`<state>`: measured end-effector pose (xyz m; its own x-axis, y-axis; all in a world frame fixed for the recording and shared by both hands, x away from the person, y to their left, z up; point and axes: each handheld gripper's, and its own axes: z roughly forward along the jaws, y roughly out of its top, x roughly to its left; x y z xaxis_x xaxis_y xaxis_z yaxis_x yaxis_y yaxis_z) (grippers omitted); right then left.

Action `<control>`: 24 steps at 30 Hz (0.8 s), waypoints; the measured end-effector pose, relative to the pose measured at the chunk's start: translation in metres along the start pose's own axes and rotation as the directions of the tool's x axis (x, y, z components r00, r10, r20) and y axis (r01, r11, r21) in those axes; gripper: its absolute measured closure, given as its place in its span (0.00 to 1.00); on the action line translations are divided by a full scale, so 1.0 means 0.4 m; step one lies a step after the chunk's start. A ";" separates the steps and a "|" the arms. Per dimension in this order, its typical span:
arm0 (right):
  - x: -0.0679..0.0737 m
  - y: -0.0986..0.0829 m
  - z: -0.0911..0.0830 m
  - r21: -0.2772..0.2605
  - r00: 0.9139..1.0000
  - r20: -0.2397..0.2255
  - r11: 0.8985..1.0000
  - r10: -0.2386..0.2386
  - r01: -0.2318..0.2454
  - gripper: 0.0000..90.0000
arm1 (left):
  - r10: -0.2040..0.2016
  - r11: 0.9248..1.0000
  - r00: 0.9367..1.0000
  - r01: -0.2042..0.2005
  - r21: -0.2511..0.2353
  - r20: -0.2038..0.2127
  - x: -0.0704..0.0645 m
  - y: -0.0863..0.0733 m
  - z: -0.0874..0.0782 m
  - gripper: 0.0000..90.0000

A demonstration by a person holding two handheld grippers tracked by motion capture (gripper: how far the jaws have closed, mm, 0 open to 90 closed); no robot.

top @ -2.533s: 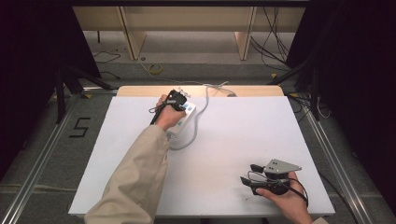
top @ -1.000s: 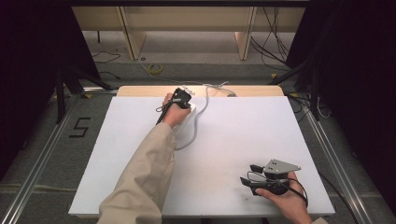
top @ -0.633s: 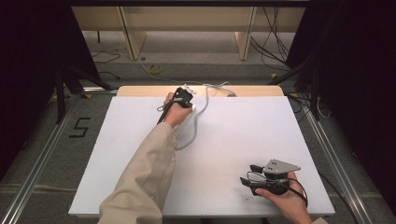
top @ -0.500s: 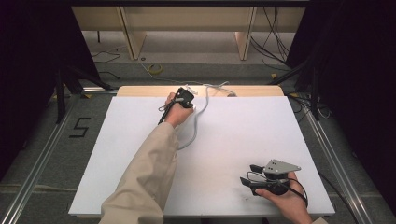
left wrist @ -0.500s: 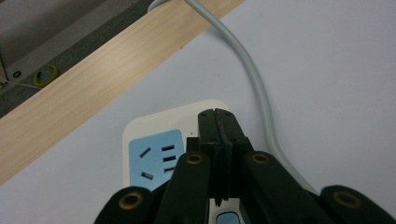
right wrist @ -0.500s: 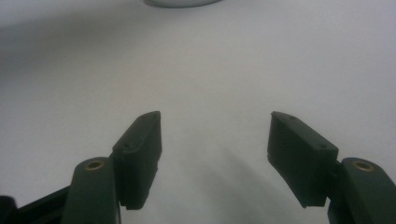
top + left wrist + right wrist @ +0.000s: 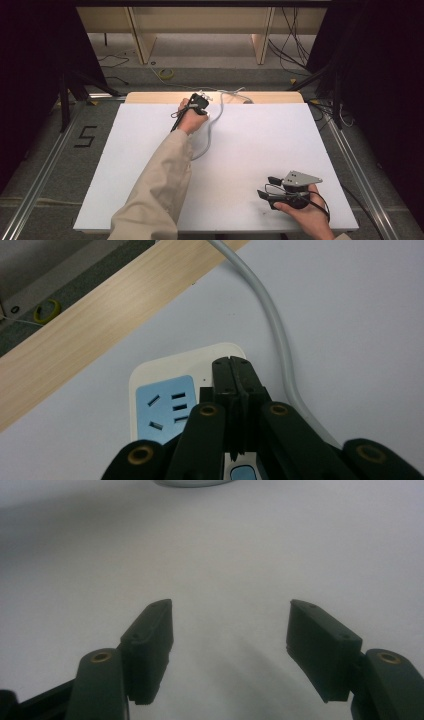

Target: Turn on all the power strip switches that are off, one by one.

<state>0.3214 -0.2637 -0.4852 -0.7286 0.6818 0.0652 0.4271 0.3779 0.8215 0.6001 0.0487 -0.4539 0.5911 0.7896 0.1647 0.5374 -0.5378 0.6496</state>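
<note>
We count two claws, one power strip and one grey cord on one white tabletop [image 7: 150, 165]. The left claw [image 7: 198, 103] sits far up at about twelve o'clock on the tabletop, close to the far edge where a strip of bare wood [image 7: 270, 97] shows. In the left gripper view its jaws are pressed together, tips meeting directly over the power strip [image 7: 165, 390]; we cannot tell whether they touch it. On that strip we can see one blue socket face [image 7: 167, 407] with five slots, at ten o'clock from the tips, and part of a second blue patch low beside the jaws. The grey cord [image 7: 280, 345] runs along the strip's side at three o'clock and climbs off toward the wooden edge.

The right claw [image 7: 267, 187] rests near the front edge at about five o'clock, well apart from the strip, held in our right hand [image 7: 302, 212]. In the right gripper view its jaws stand spread wide with bare white surface between them.

Open room is plentiful: the whole middle, the left half and the right side at three o'clock lie free.
</note>
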 end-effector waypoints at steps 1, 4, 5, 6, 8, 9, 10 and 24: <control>0.000 0.000 0.000 -0.002 1.000 0.000 1.000 0.001 -0.001 0.40 | 0.003 1.000 1.000 -0.003 0.005 -0.007 0.001 -0.001 0.000 1.00; 0.001 0.000 -0.001 -0.002 1.000 -0.001 1.000 0.001 -0.001 0.40 | -0.004 1.000 1.000 0.004 0.019 -0.006 0.011 -0.006 -0.003 1.00; 0.001 0.000 -0.001 -0.002 1.000 -0.001 1.000 0.001 -0.001 0.40 | -0.014 1.000 1.000 0.014 0.017 0.005 0.016 -0.009 -0.004 1.00; 0.001 0.000 -0.001 -0.001 1.000 -0.001 1.000 0.001 -0.001 0.40 | -0.017 1.000 1.000 0.016 0.015 0.005 0.017 -0.010 -0.005 1.00; 0.001 0.000 -0.001 0.000 1.000 -0.002 1.000 0.002 -0.001 0.40 | -0.004 1.000 1.000 0.004 0.015 -0.002 0.012 -0.008 -0.004 1.00; 0.001 0.000 0.000 0.000 1.000 -0.001 1.000 0.002 -0.002 0.40 | -0.002 1.000 1.000 0.002 0.013 -0.004 0.011 -0.008 -0.003 1.00; 0.001 0.001 0.000 0.000 1.000 -0.001 1.000 0.002 -0.002 0.40 | -0.005 1.000 1.000 0.005 0.013 -0.003 0.012 -0.008 -0.003 1.00; 0.000 0.001 0.001 0.001 1.000 -0.002 1.000 0.000 0.000 0.40 | 0.010 1.000 1.000 -0.009 0.007 -0.018 0.015 -0.008 -0.001 1.00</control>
<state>0.3220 -0.2633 -0.4850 -0.7297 0.6806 0.0657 0.4275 0.3791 0.8207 0.6016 0.0552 -0.4547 0.5851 0.7897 0.1845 0.5357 -0.5472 0.6431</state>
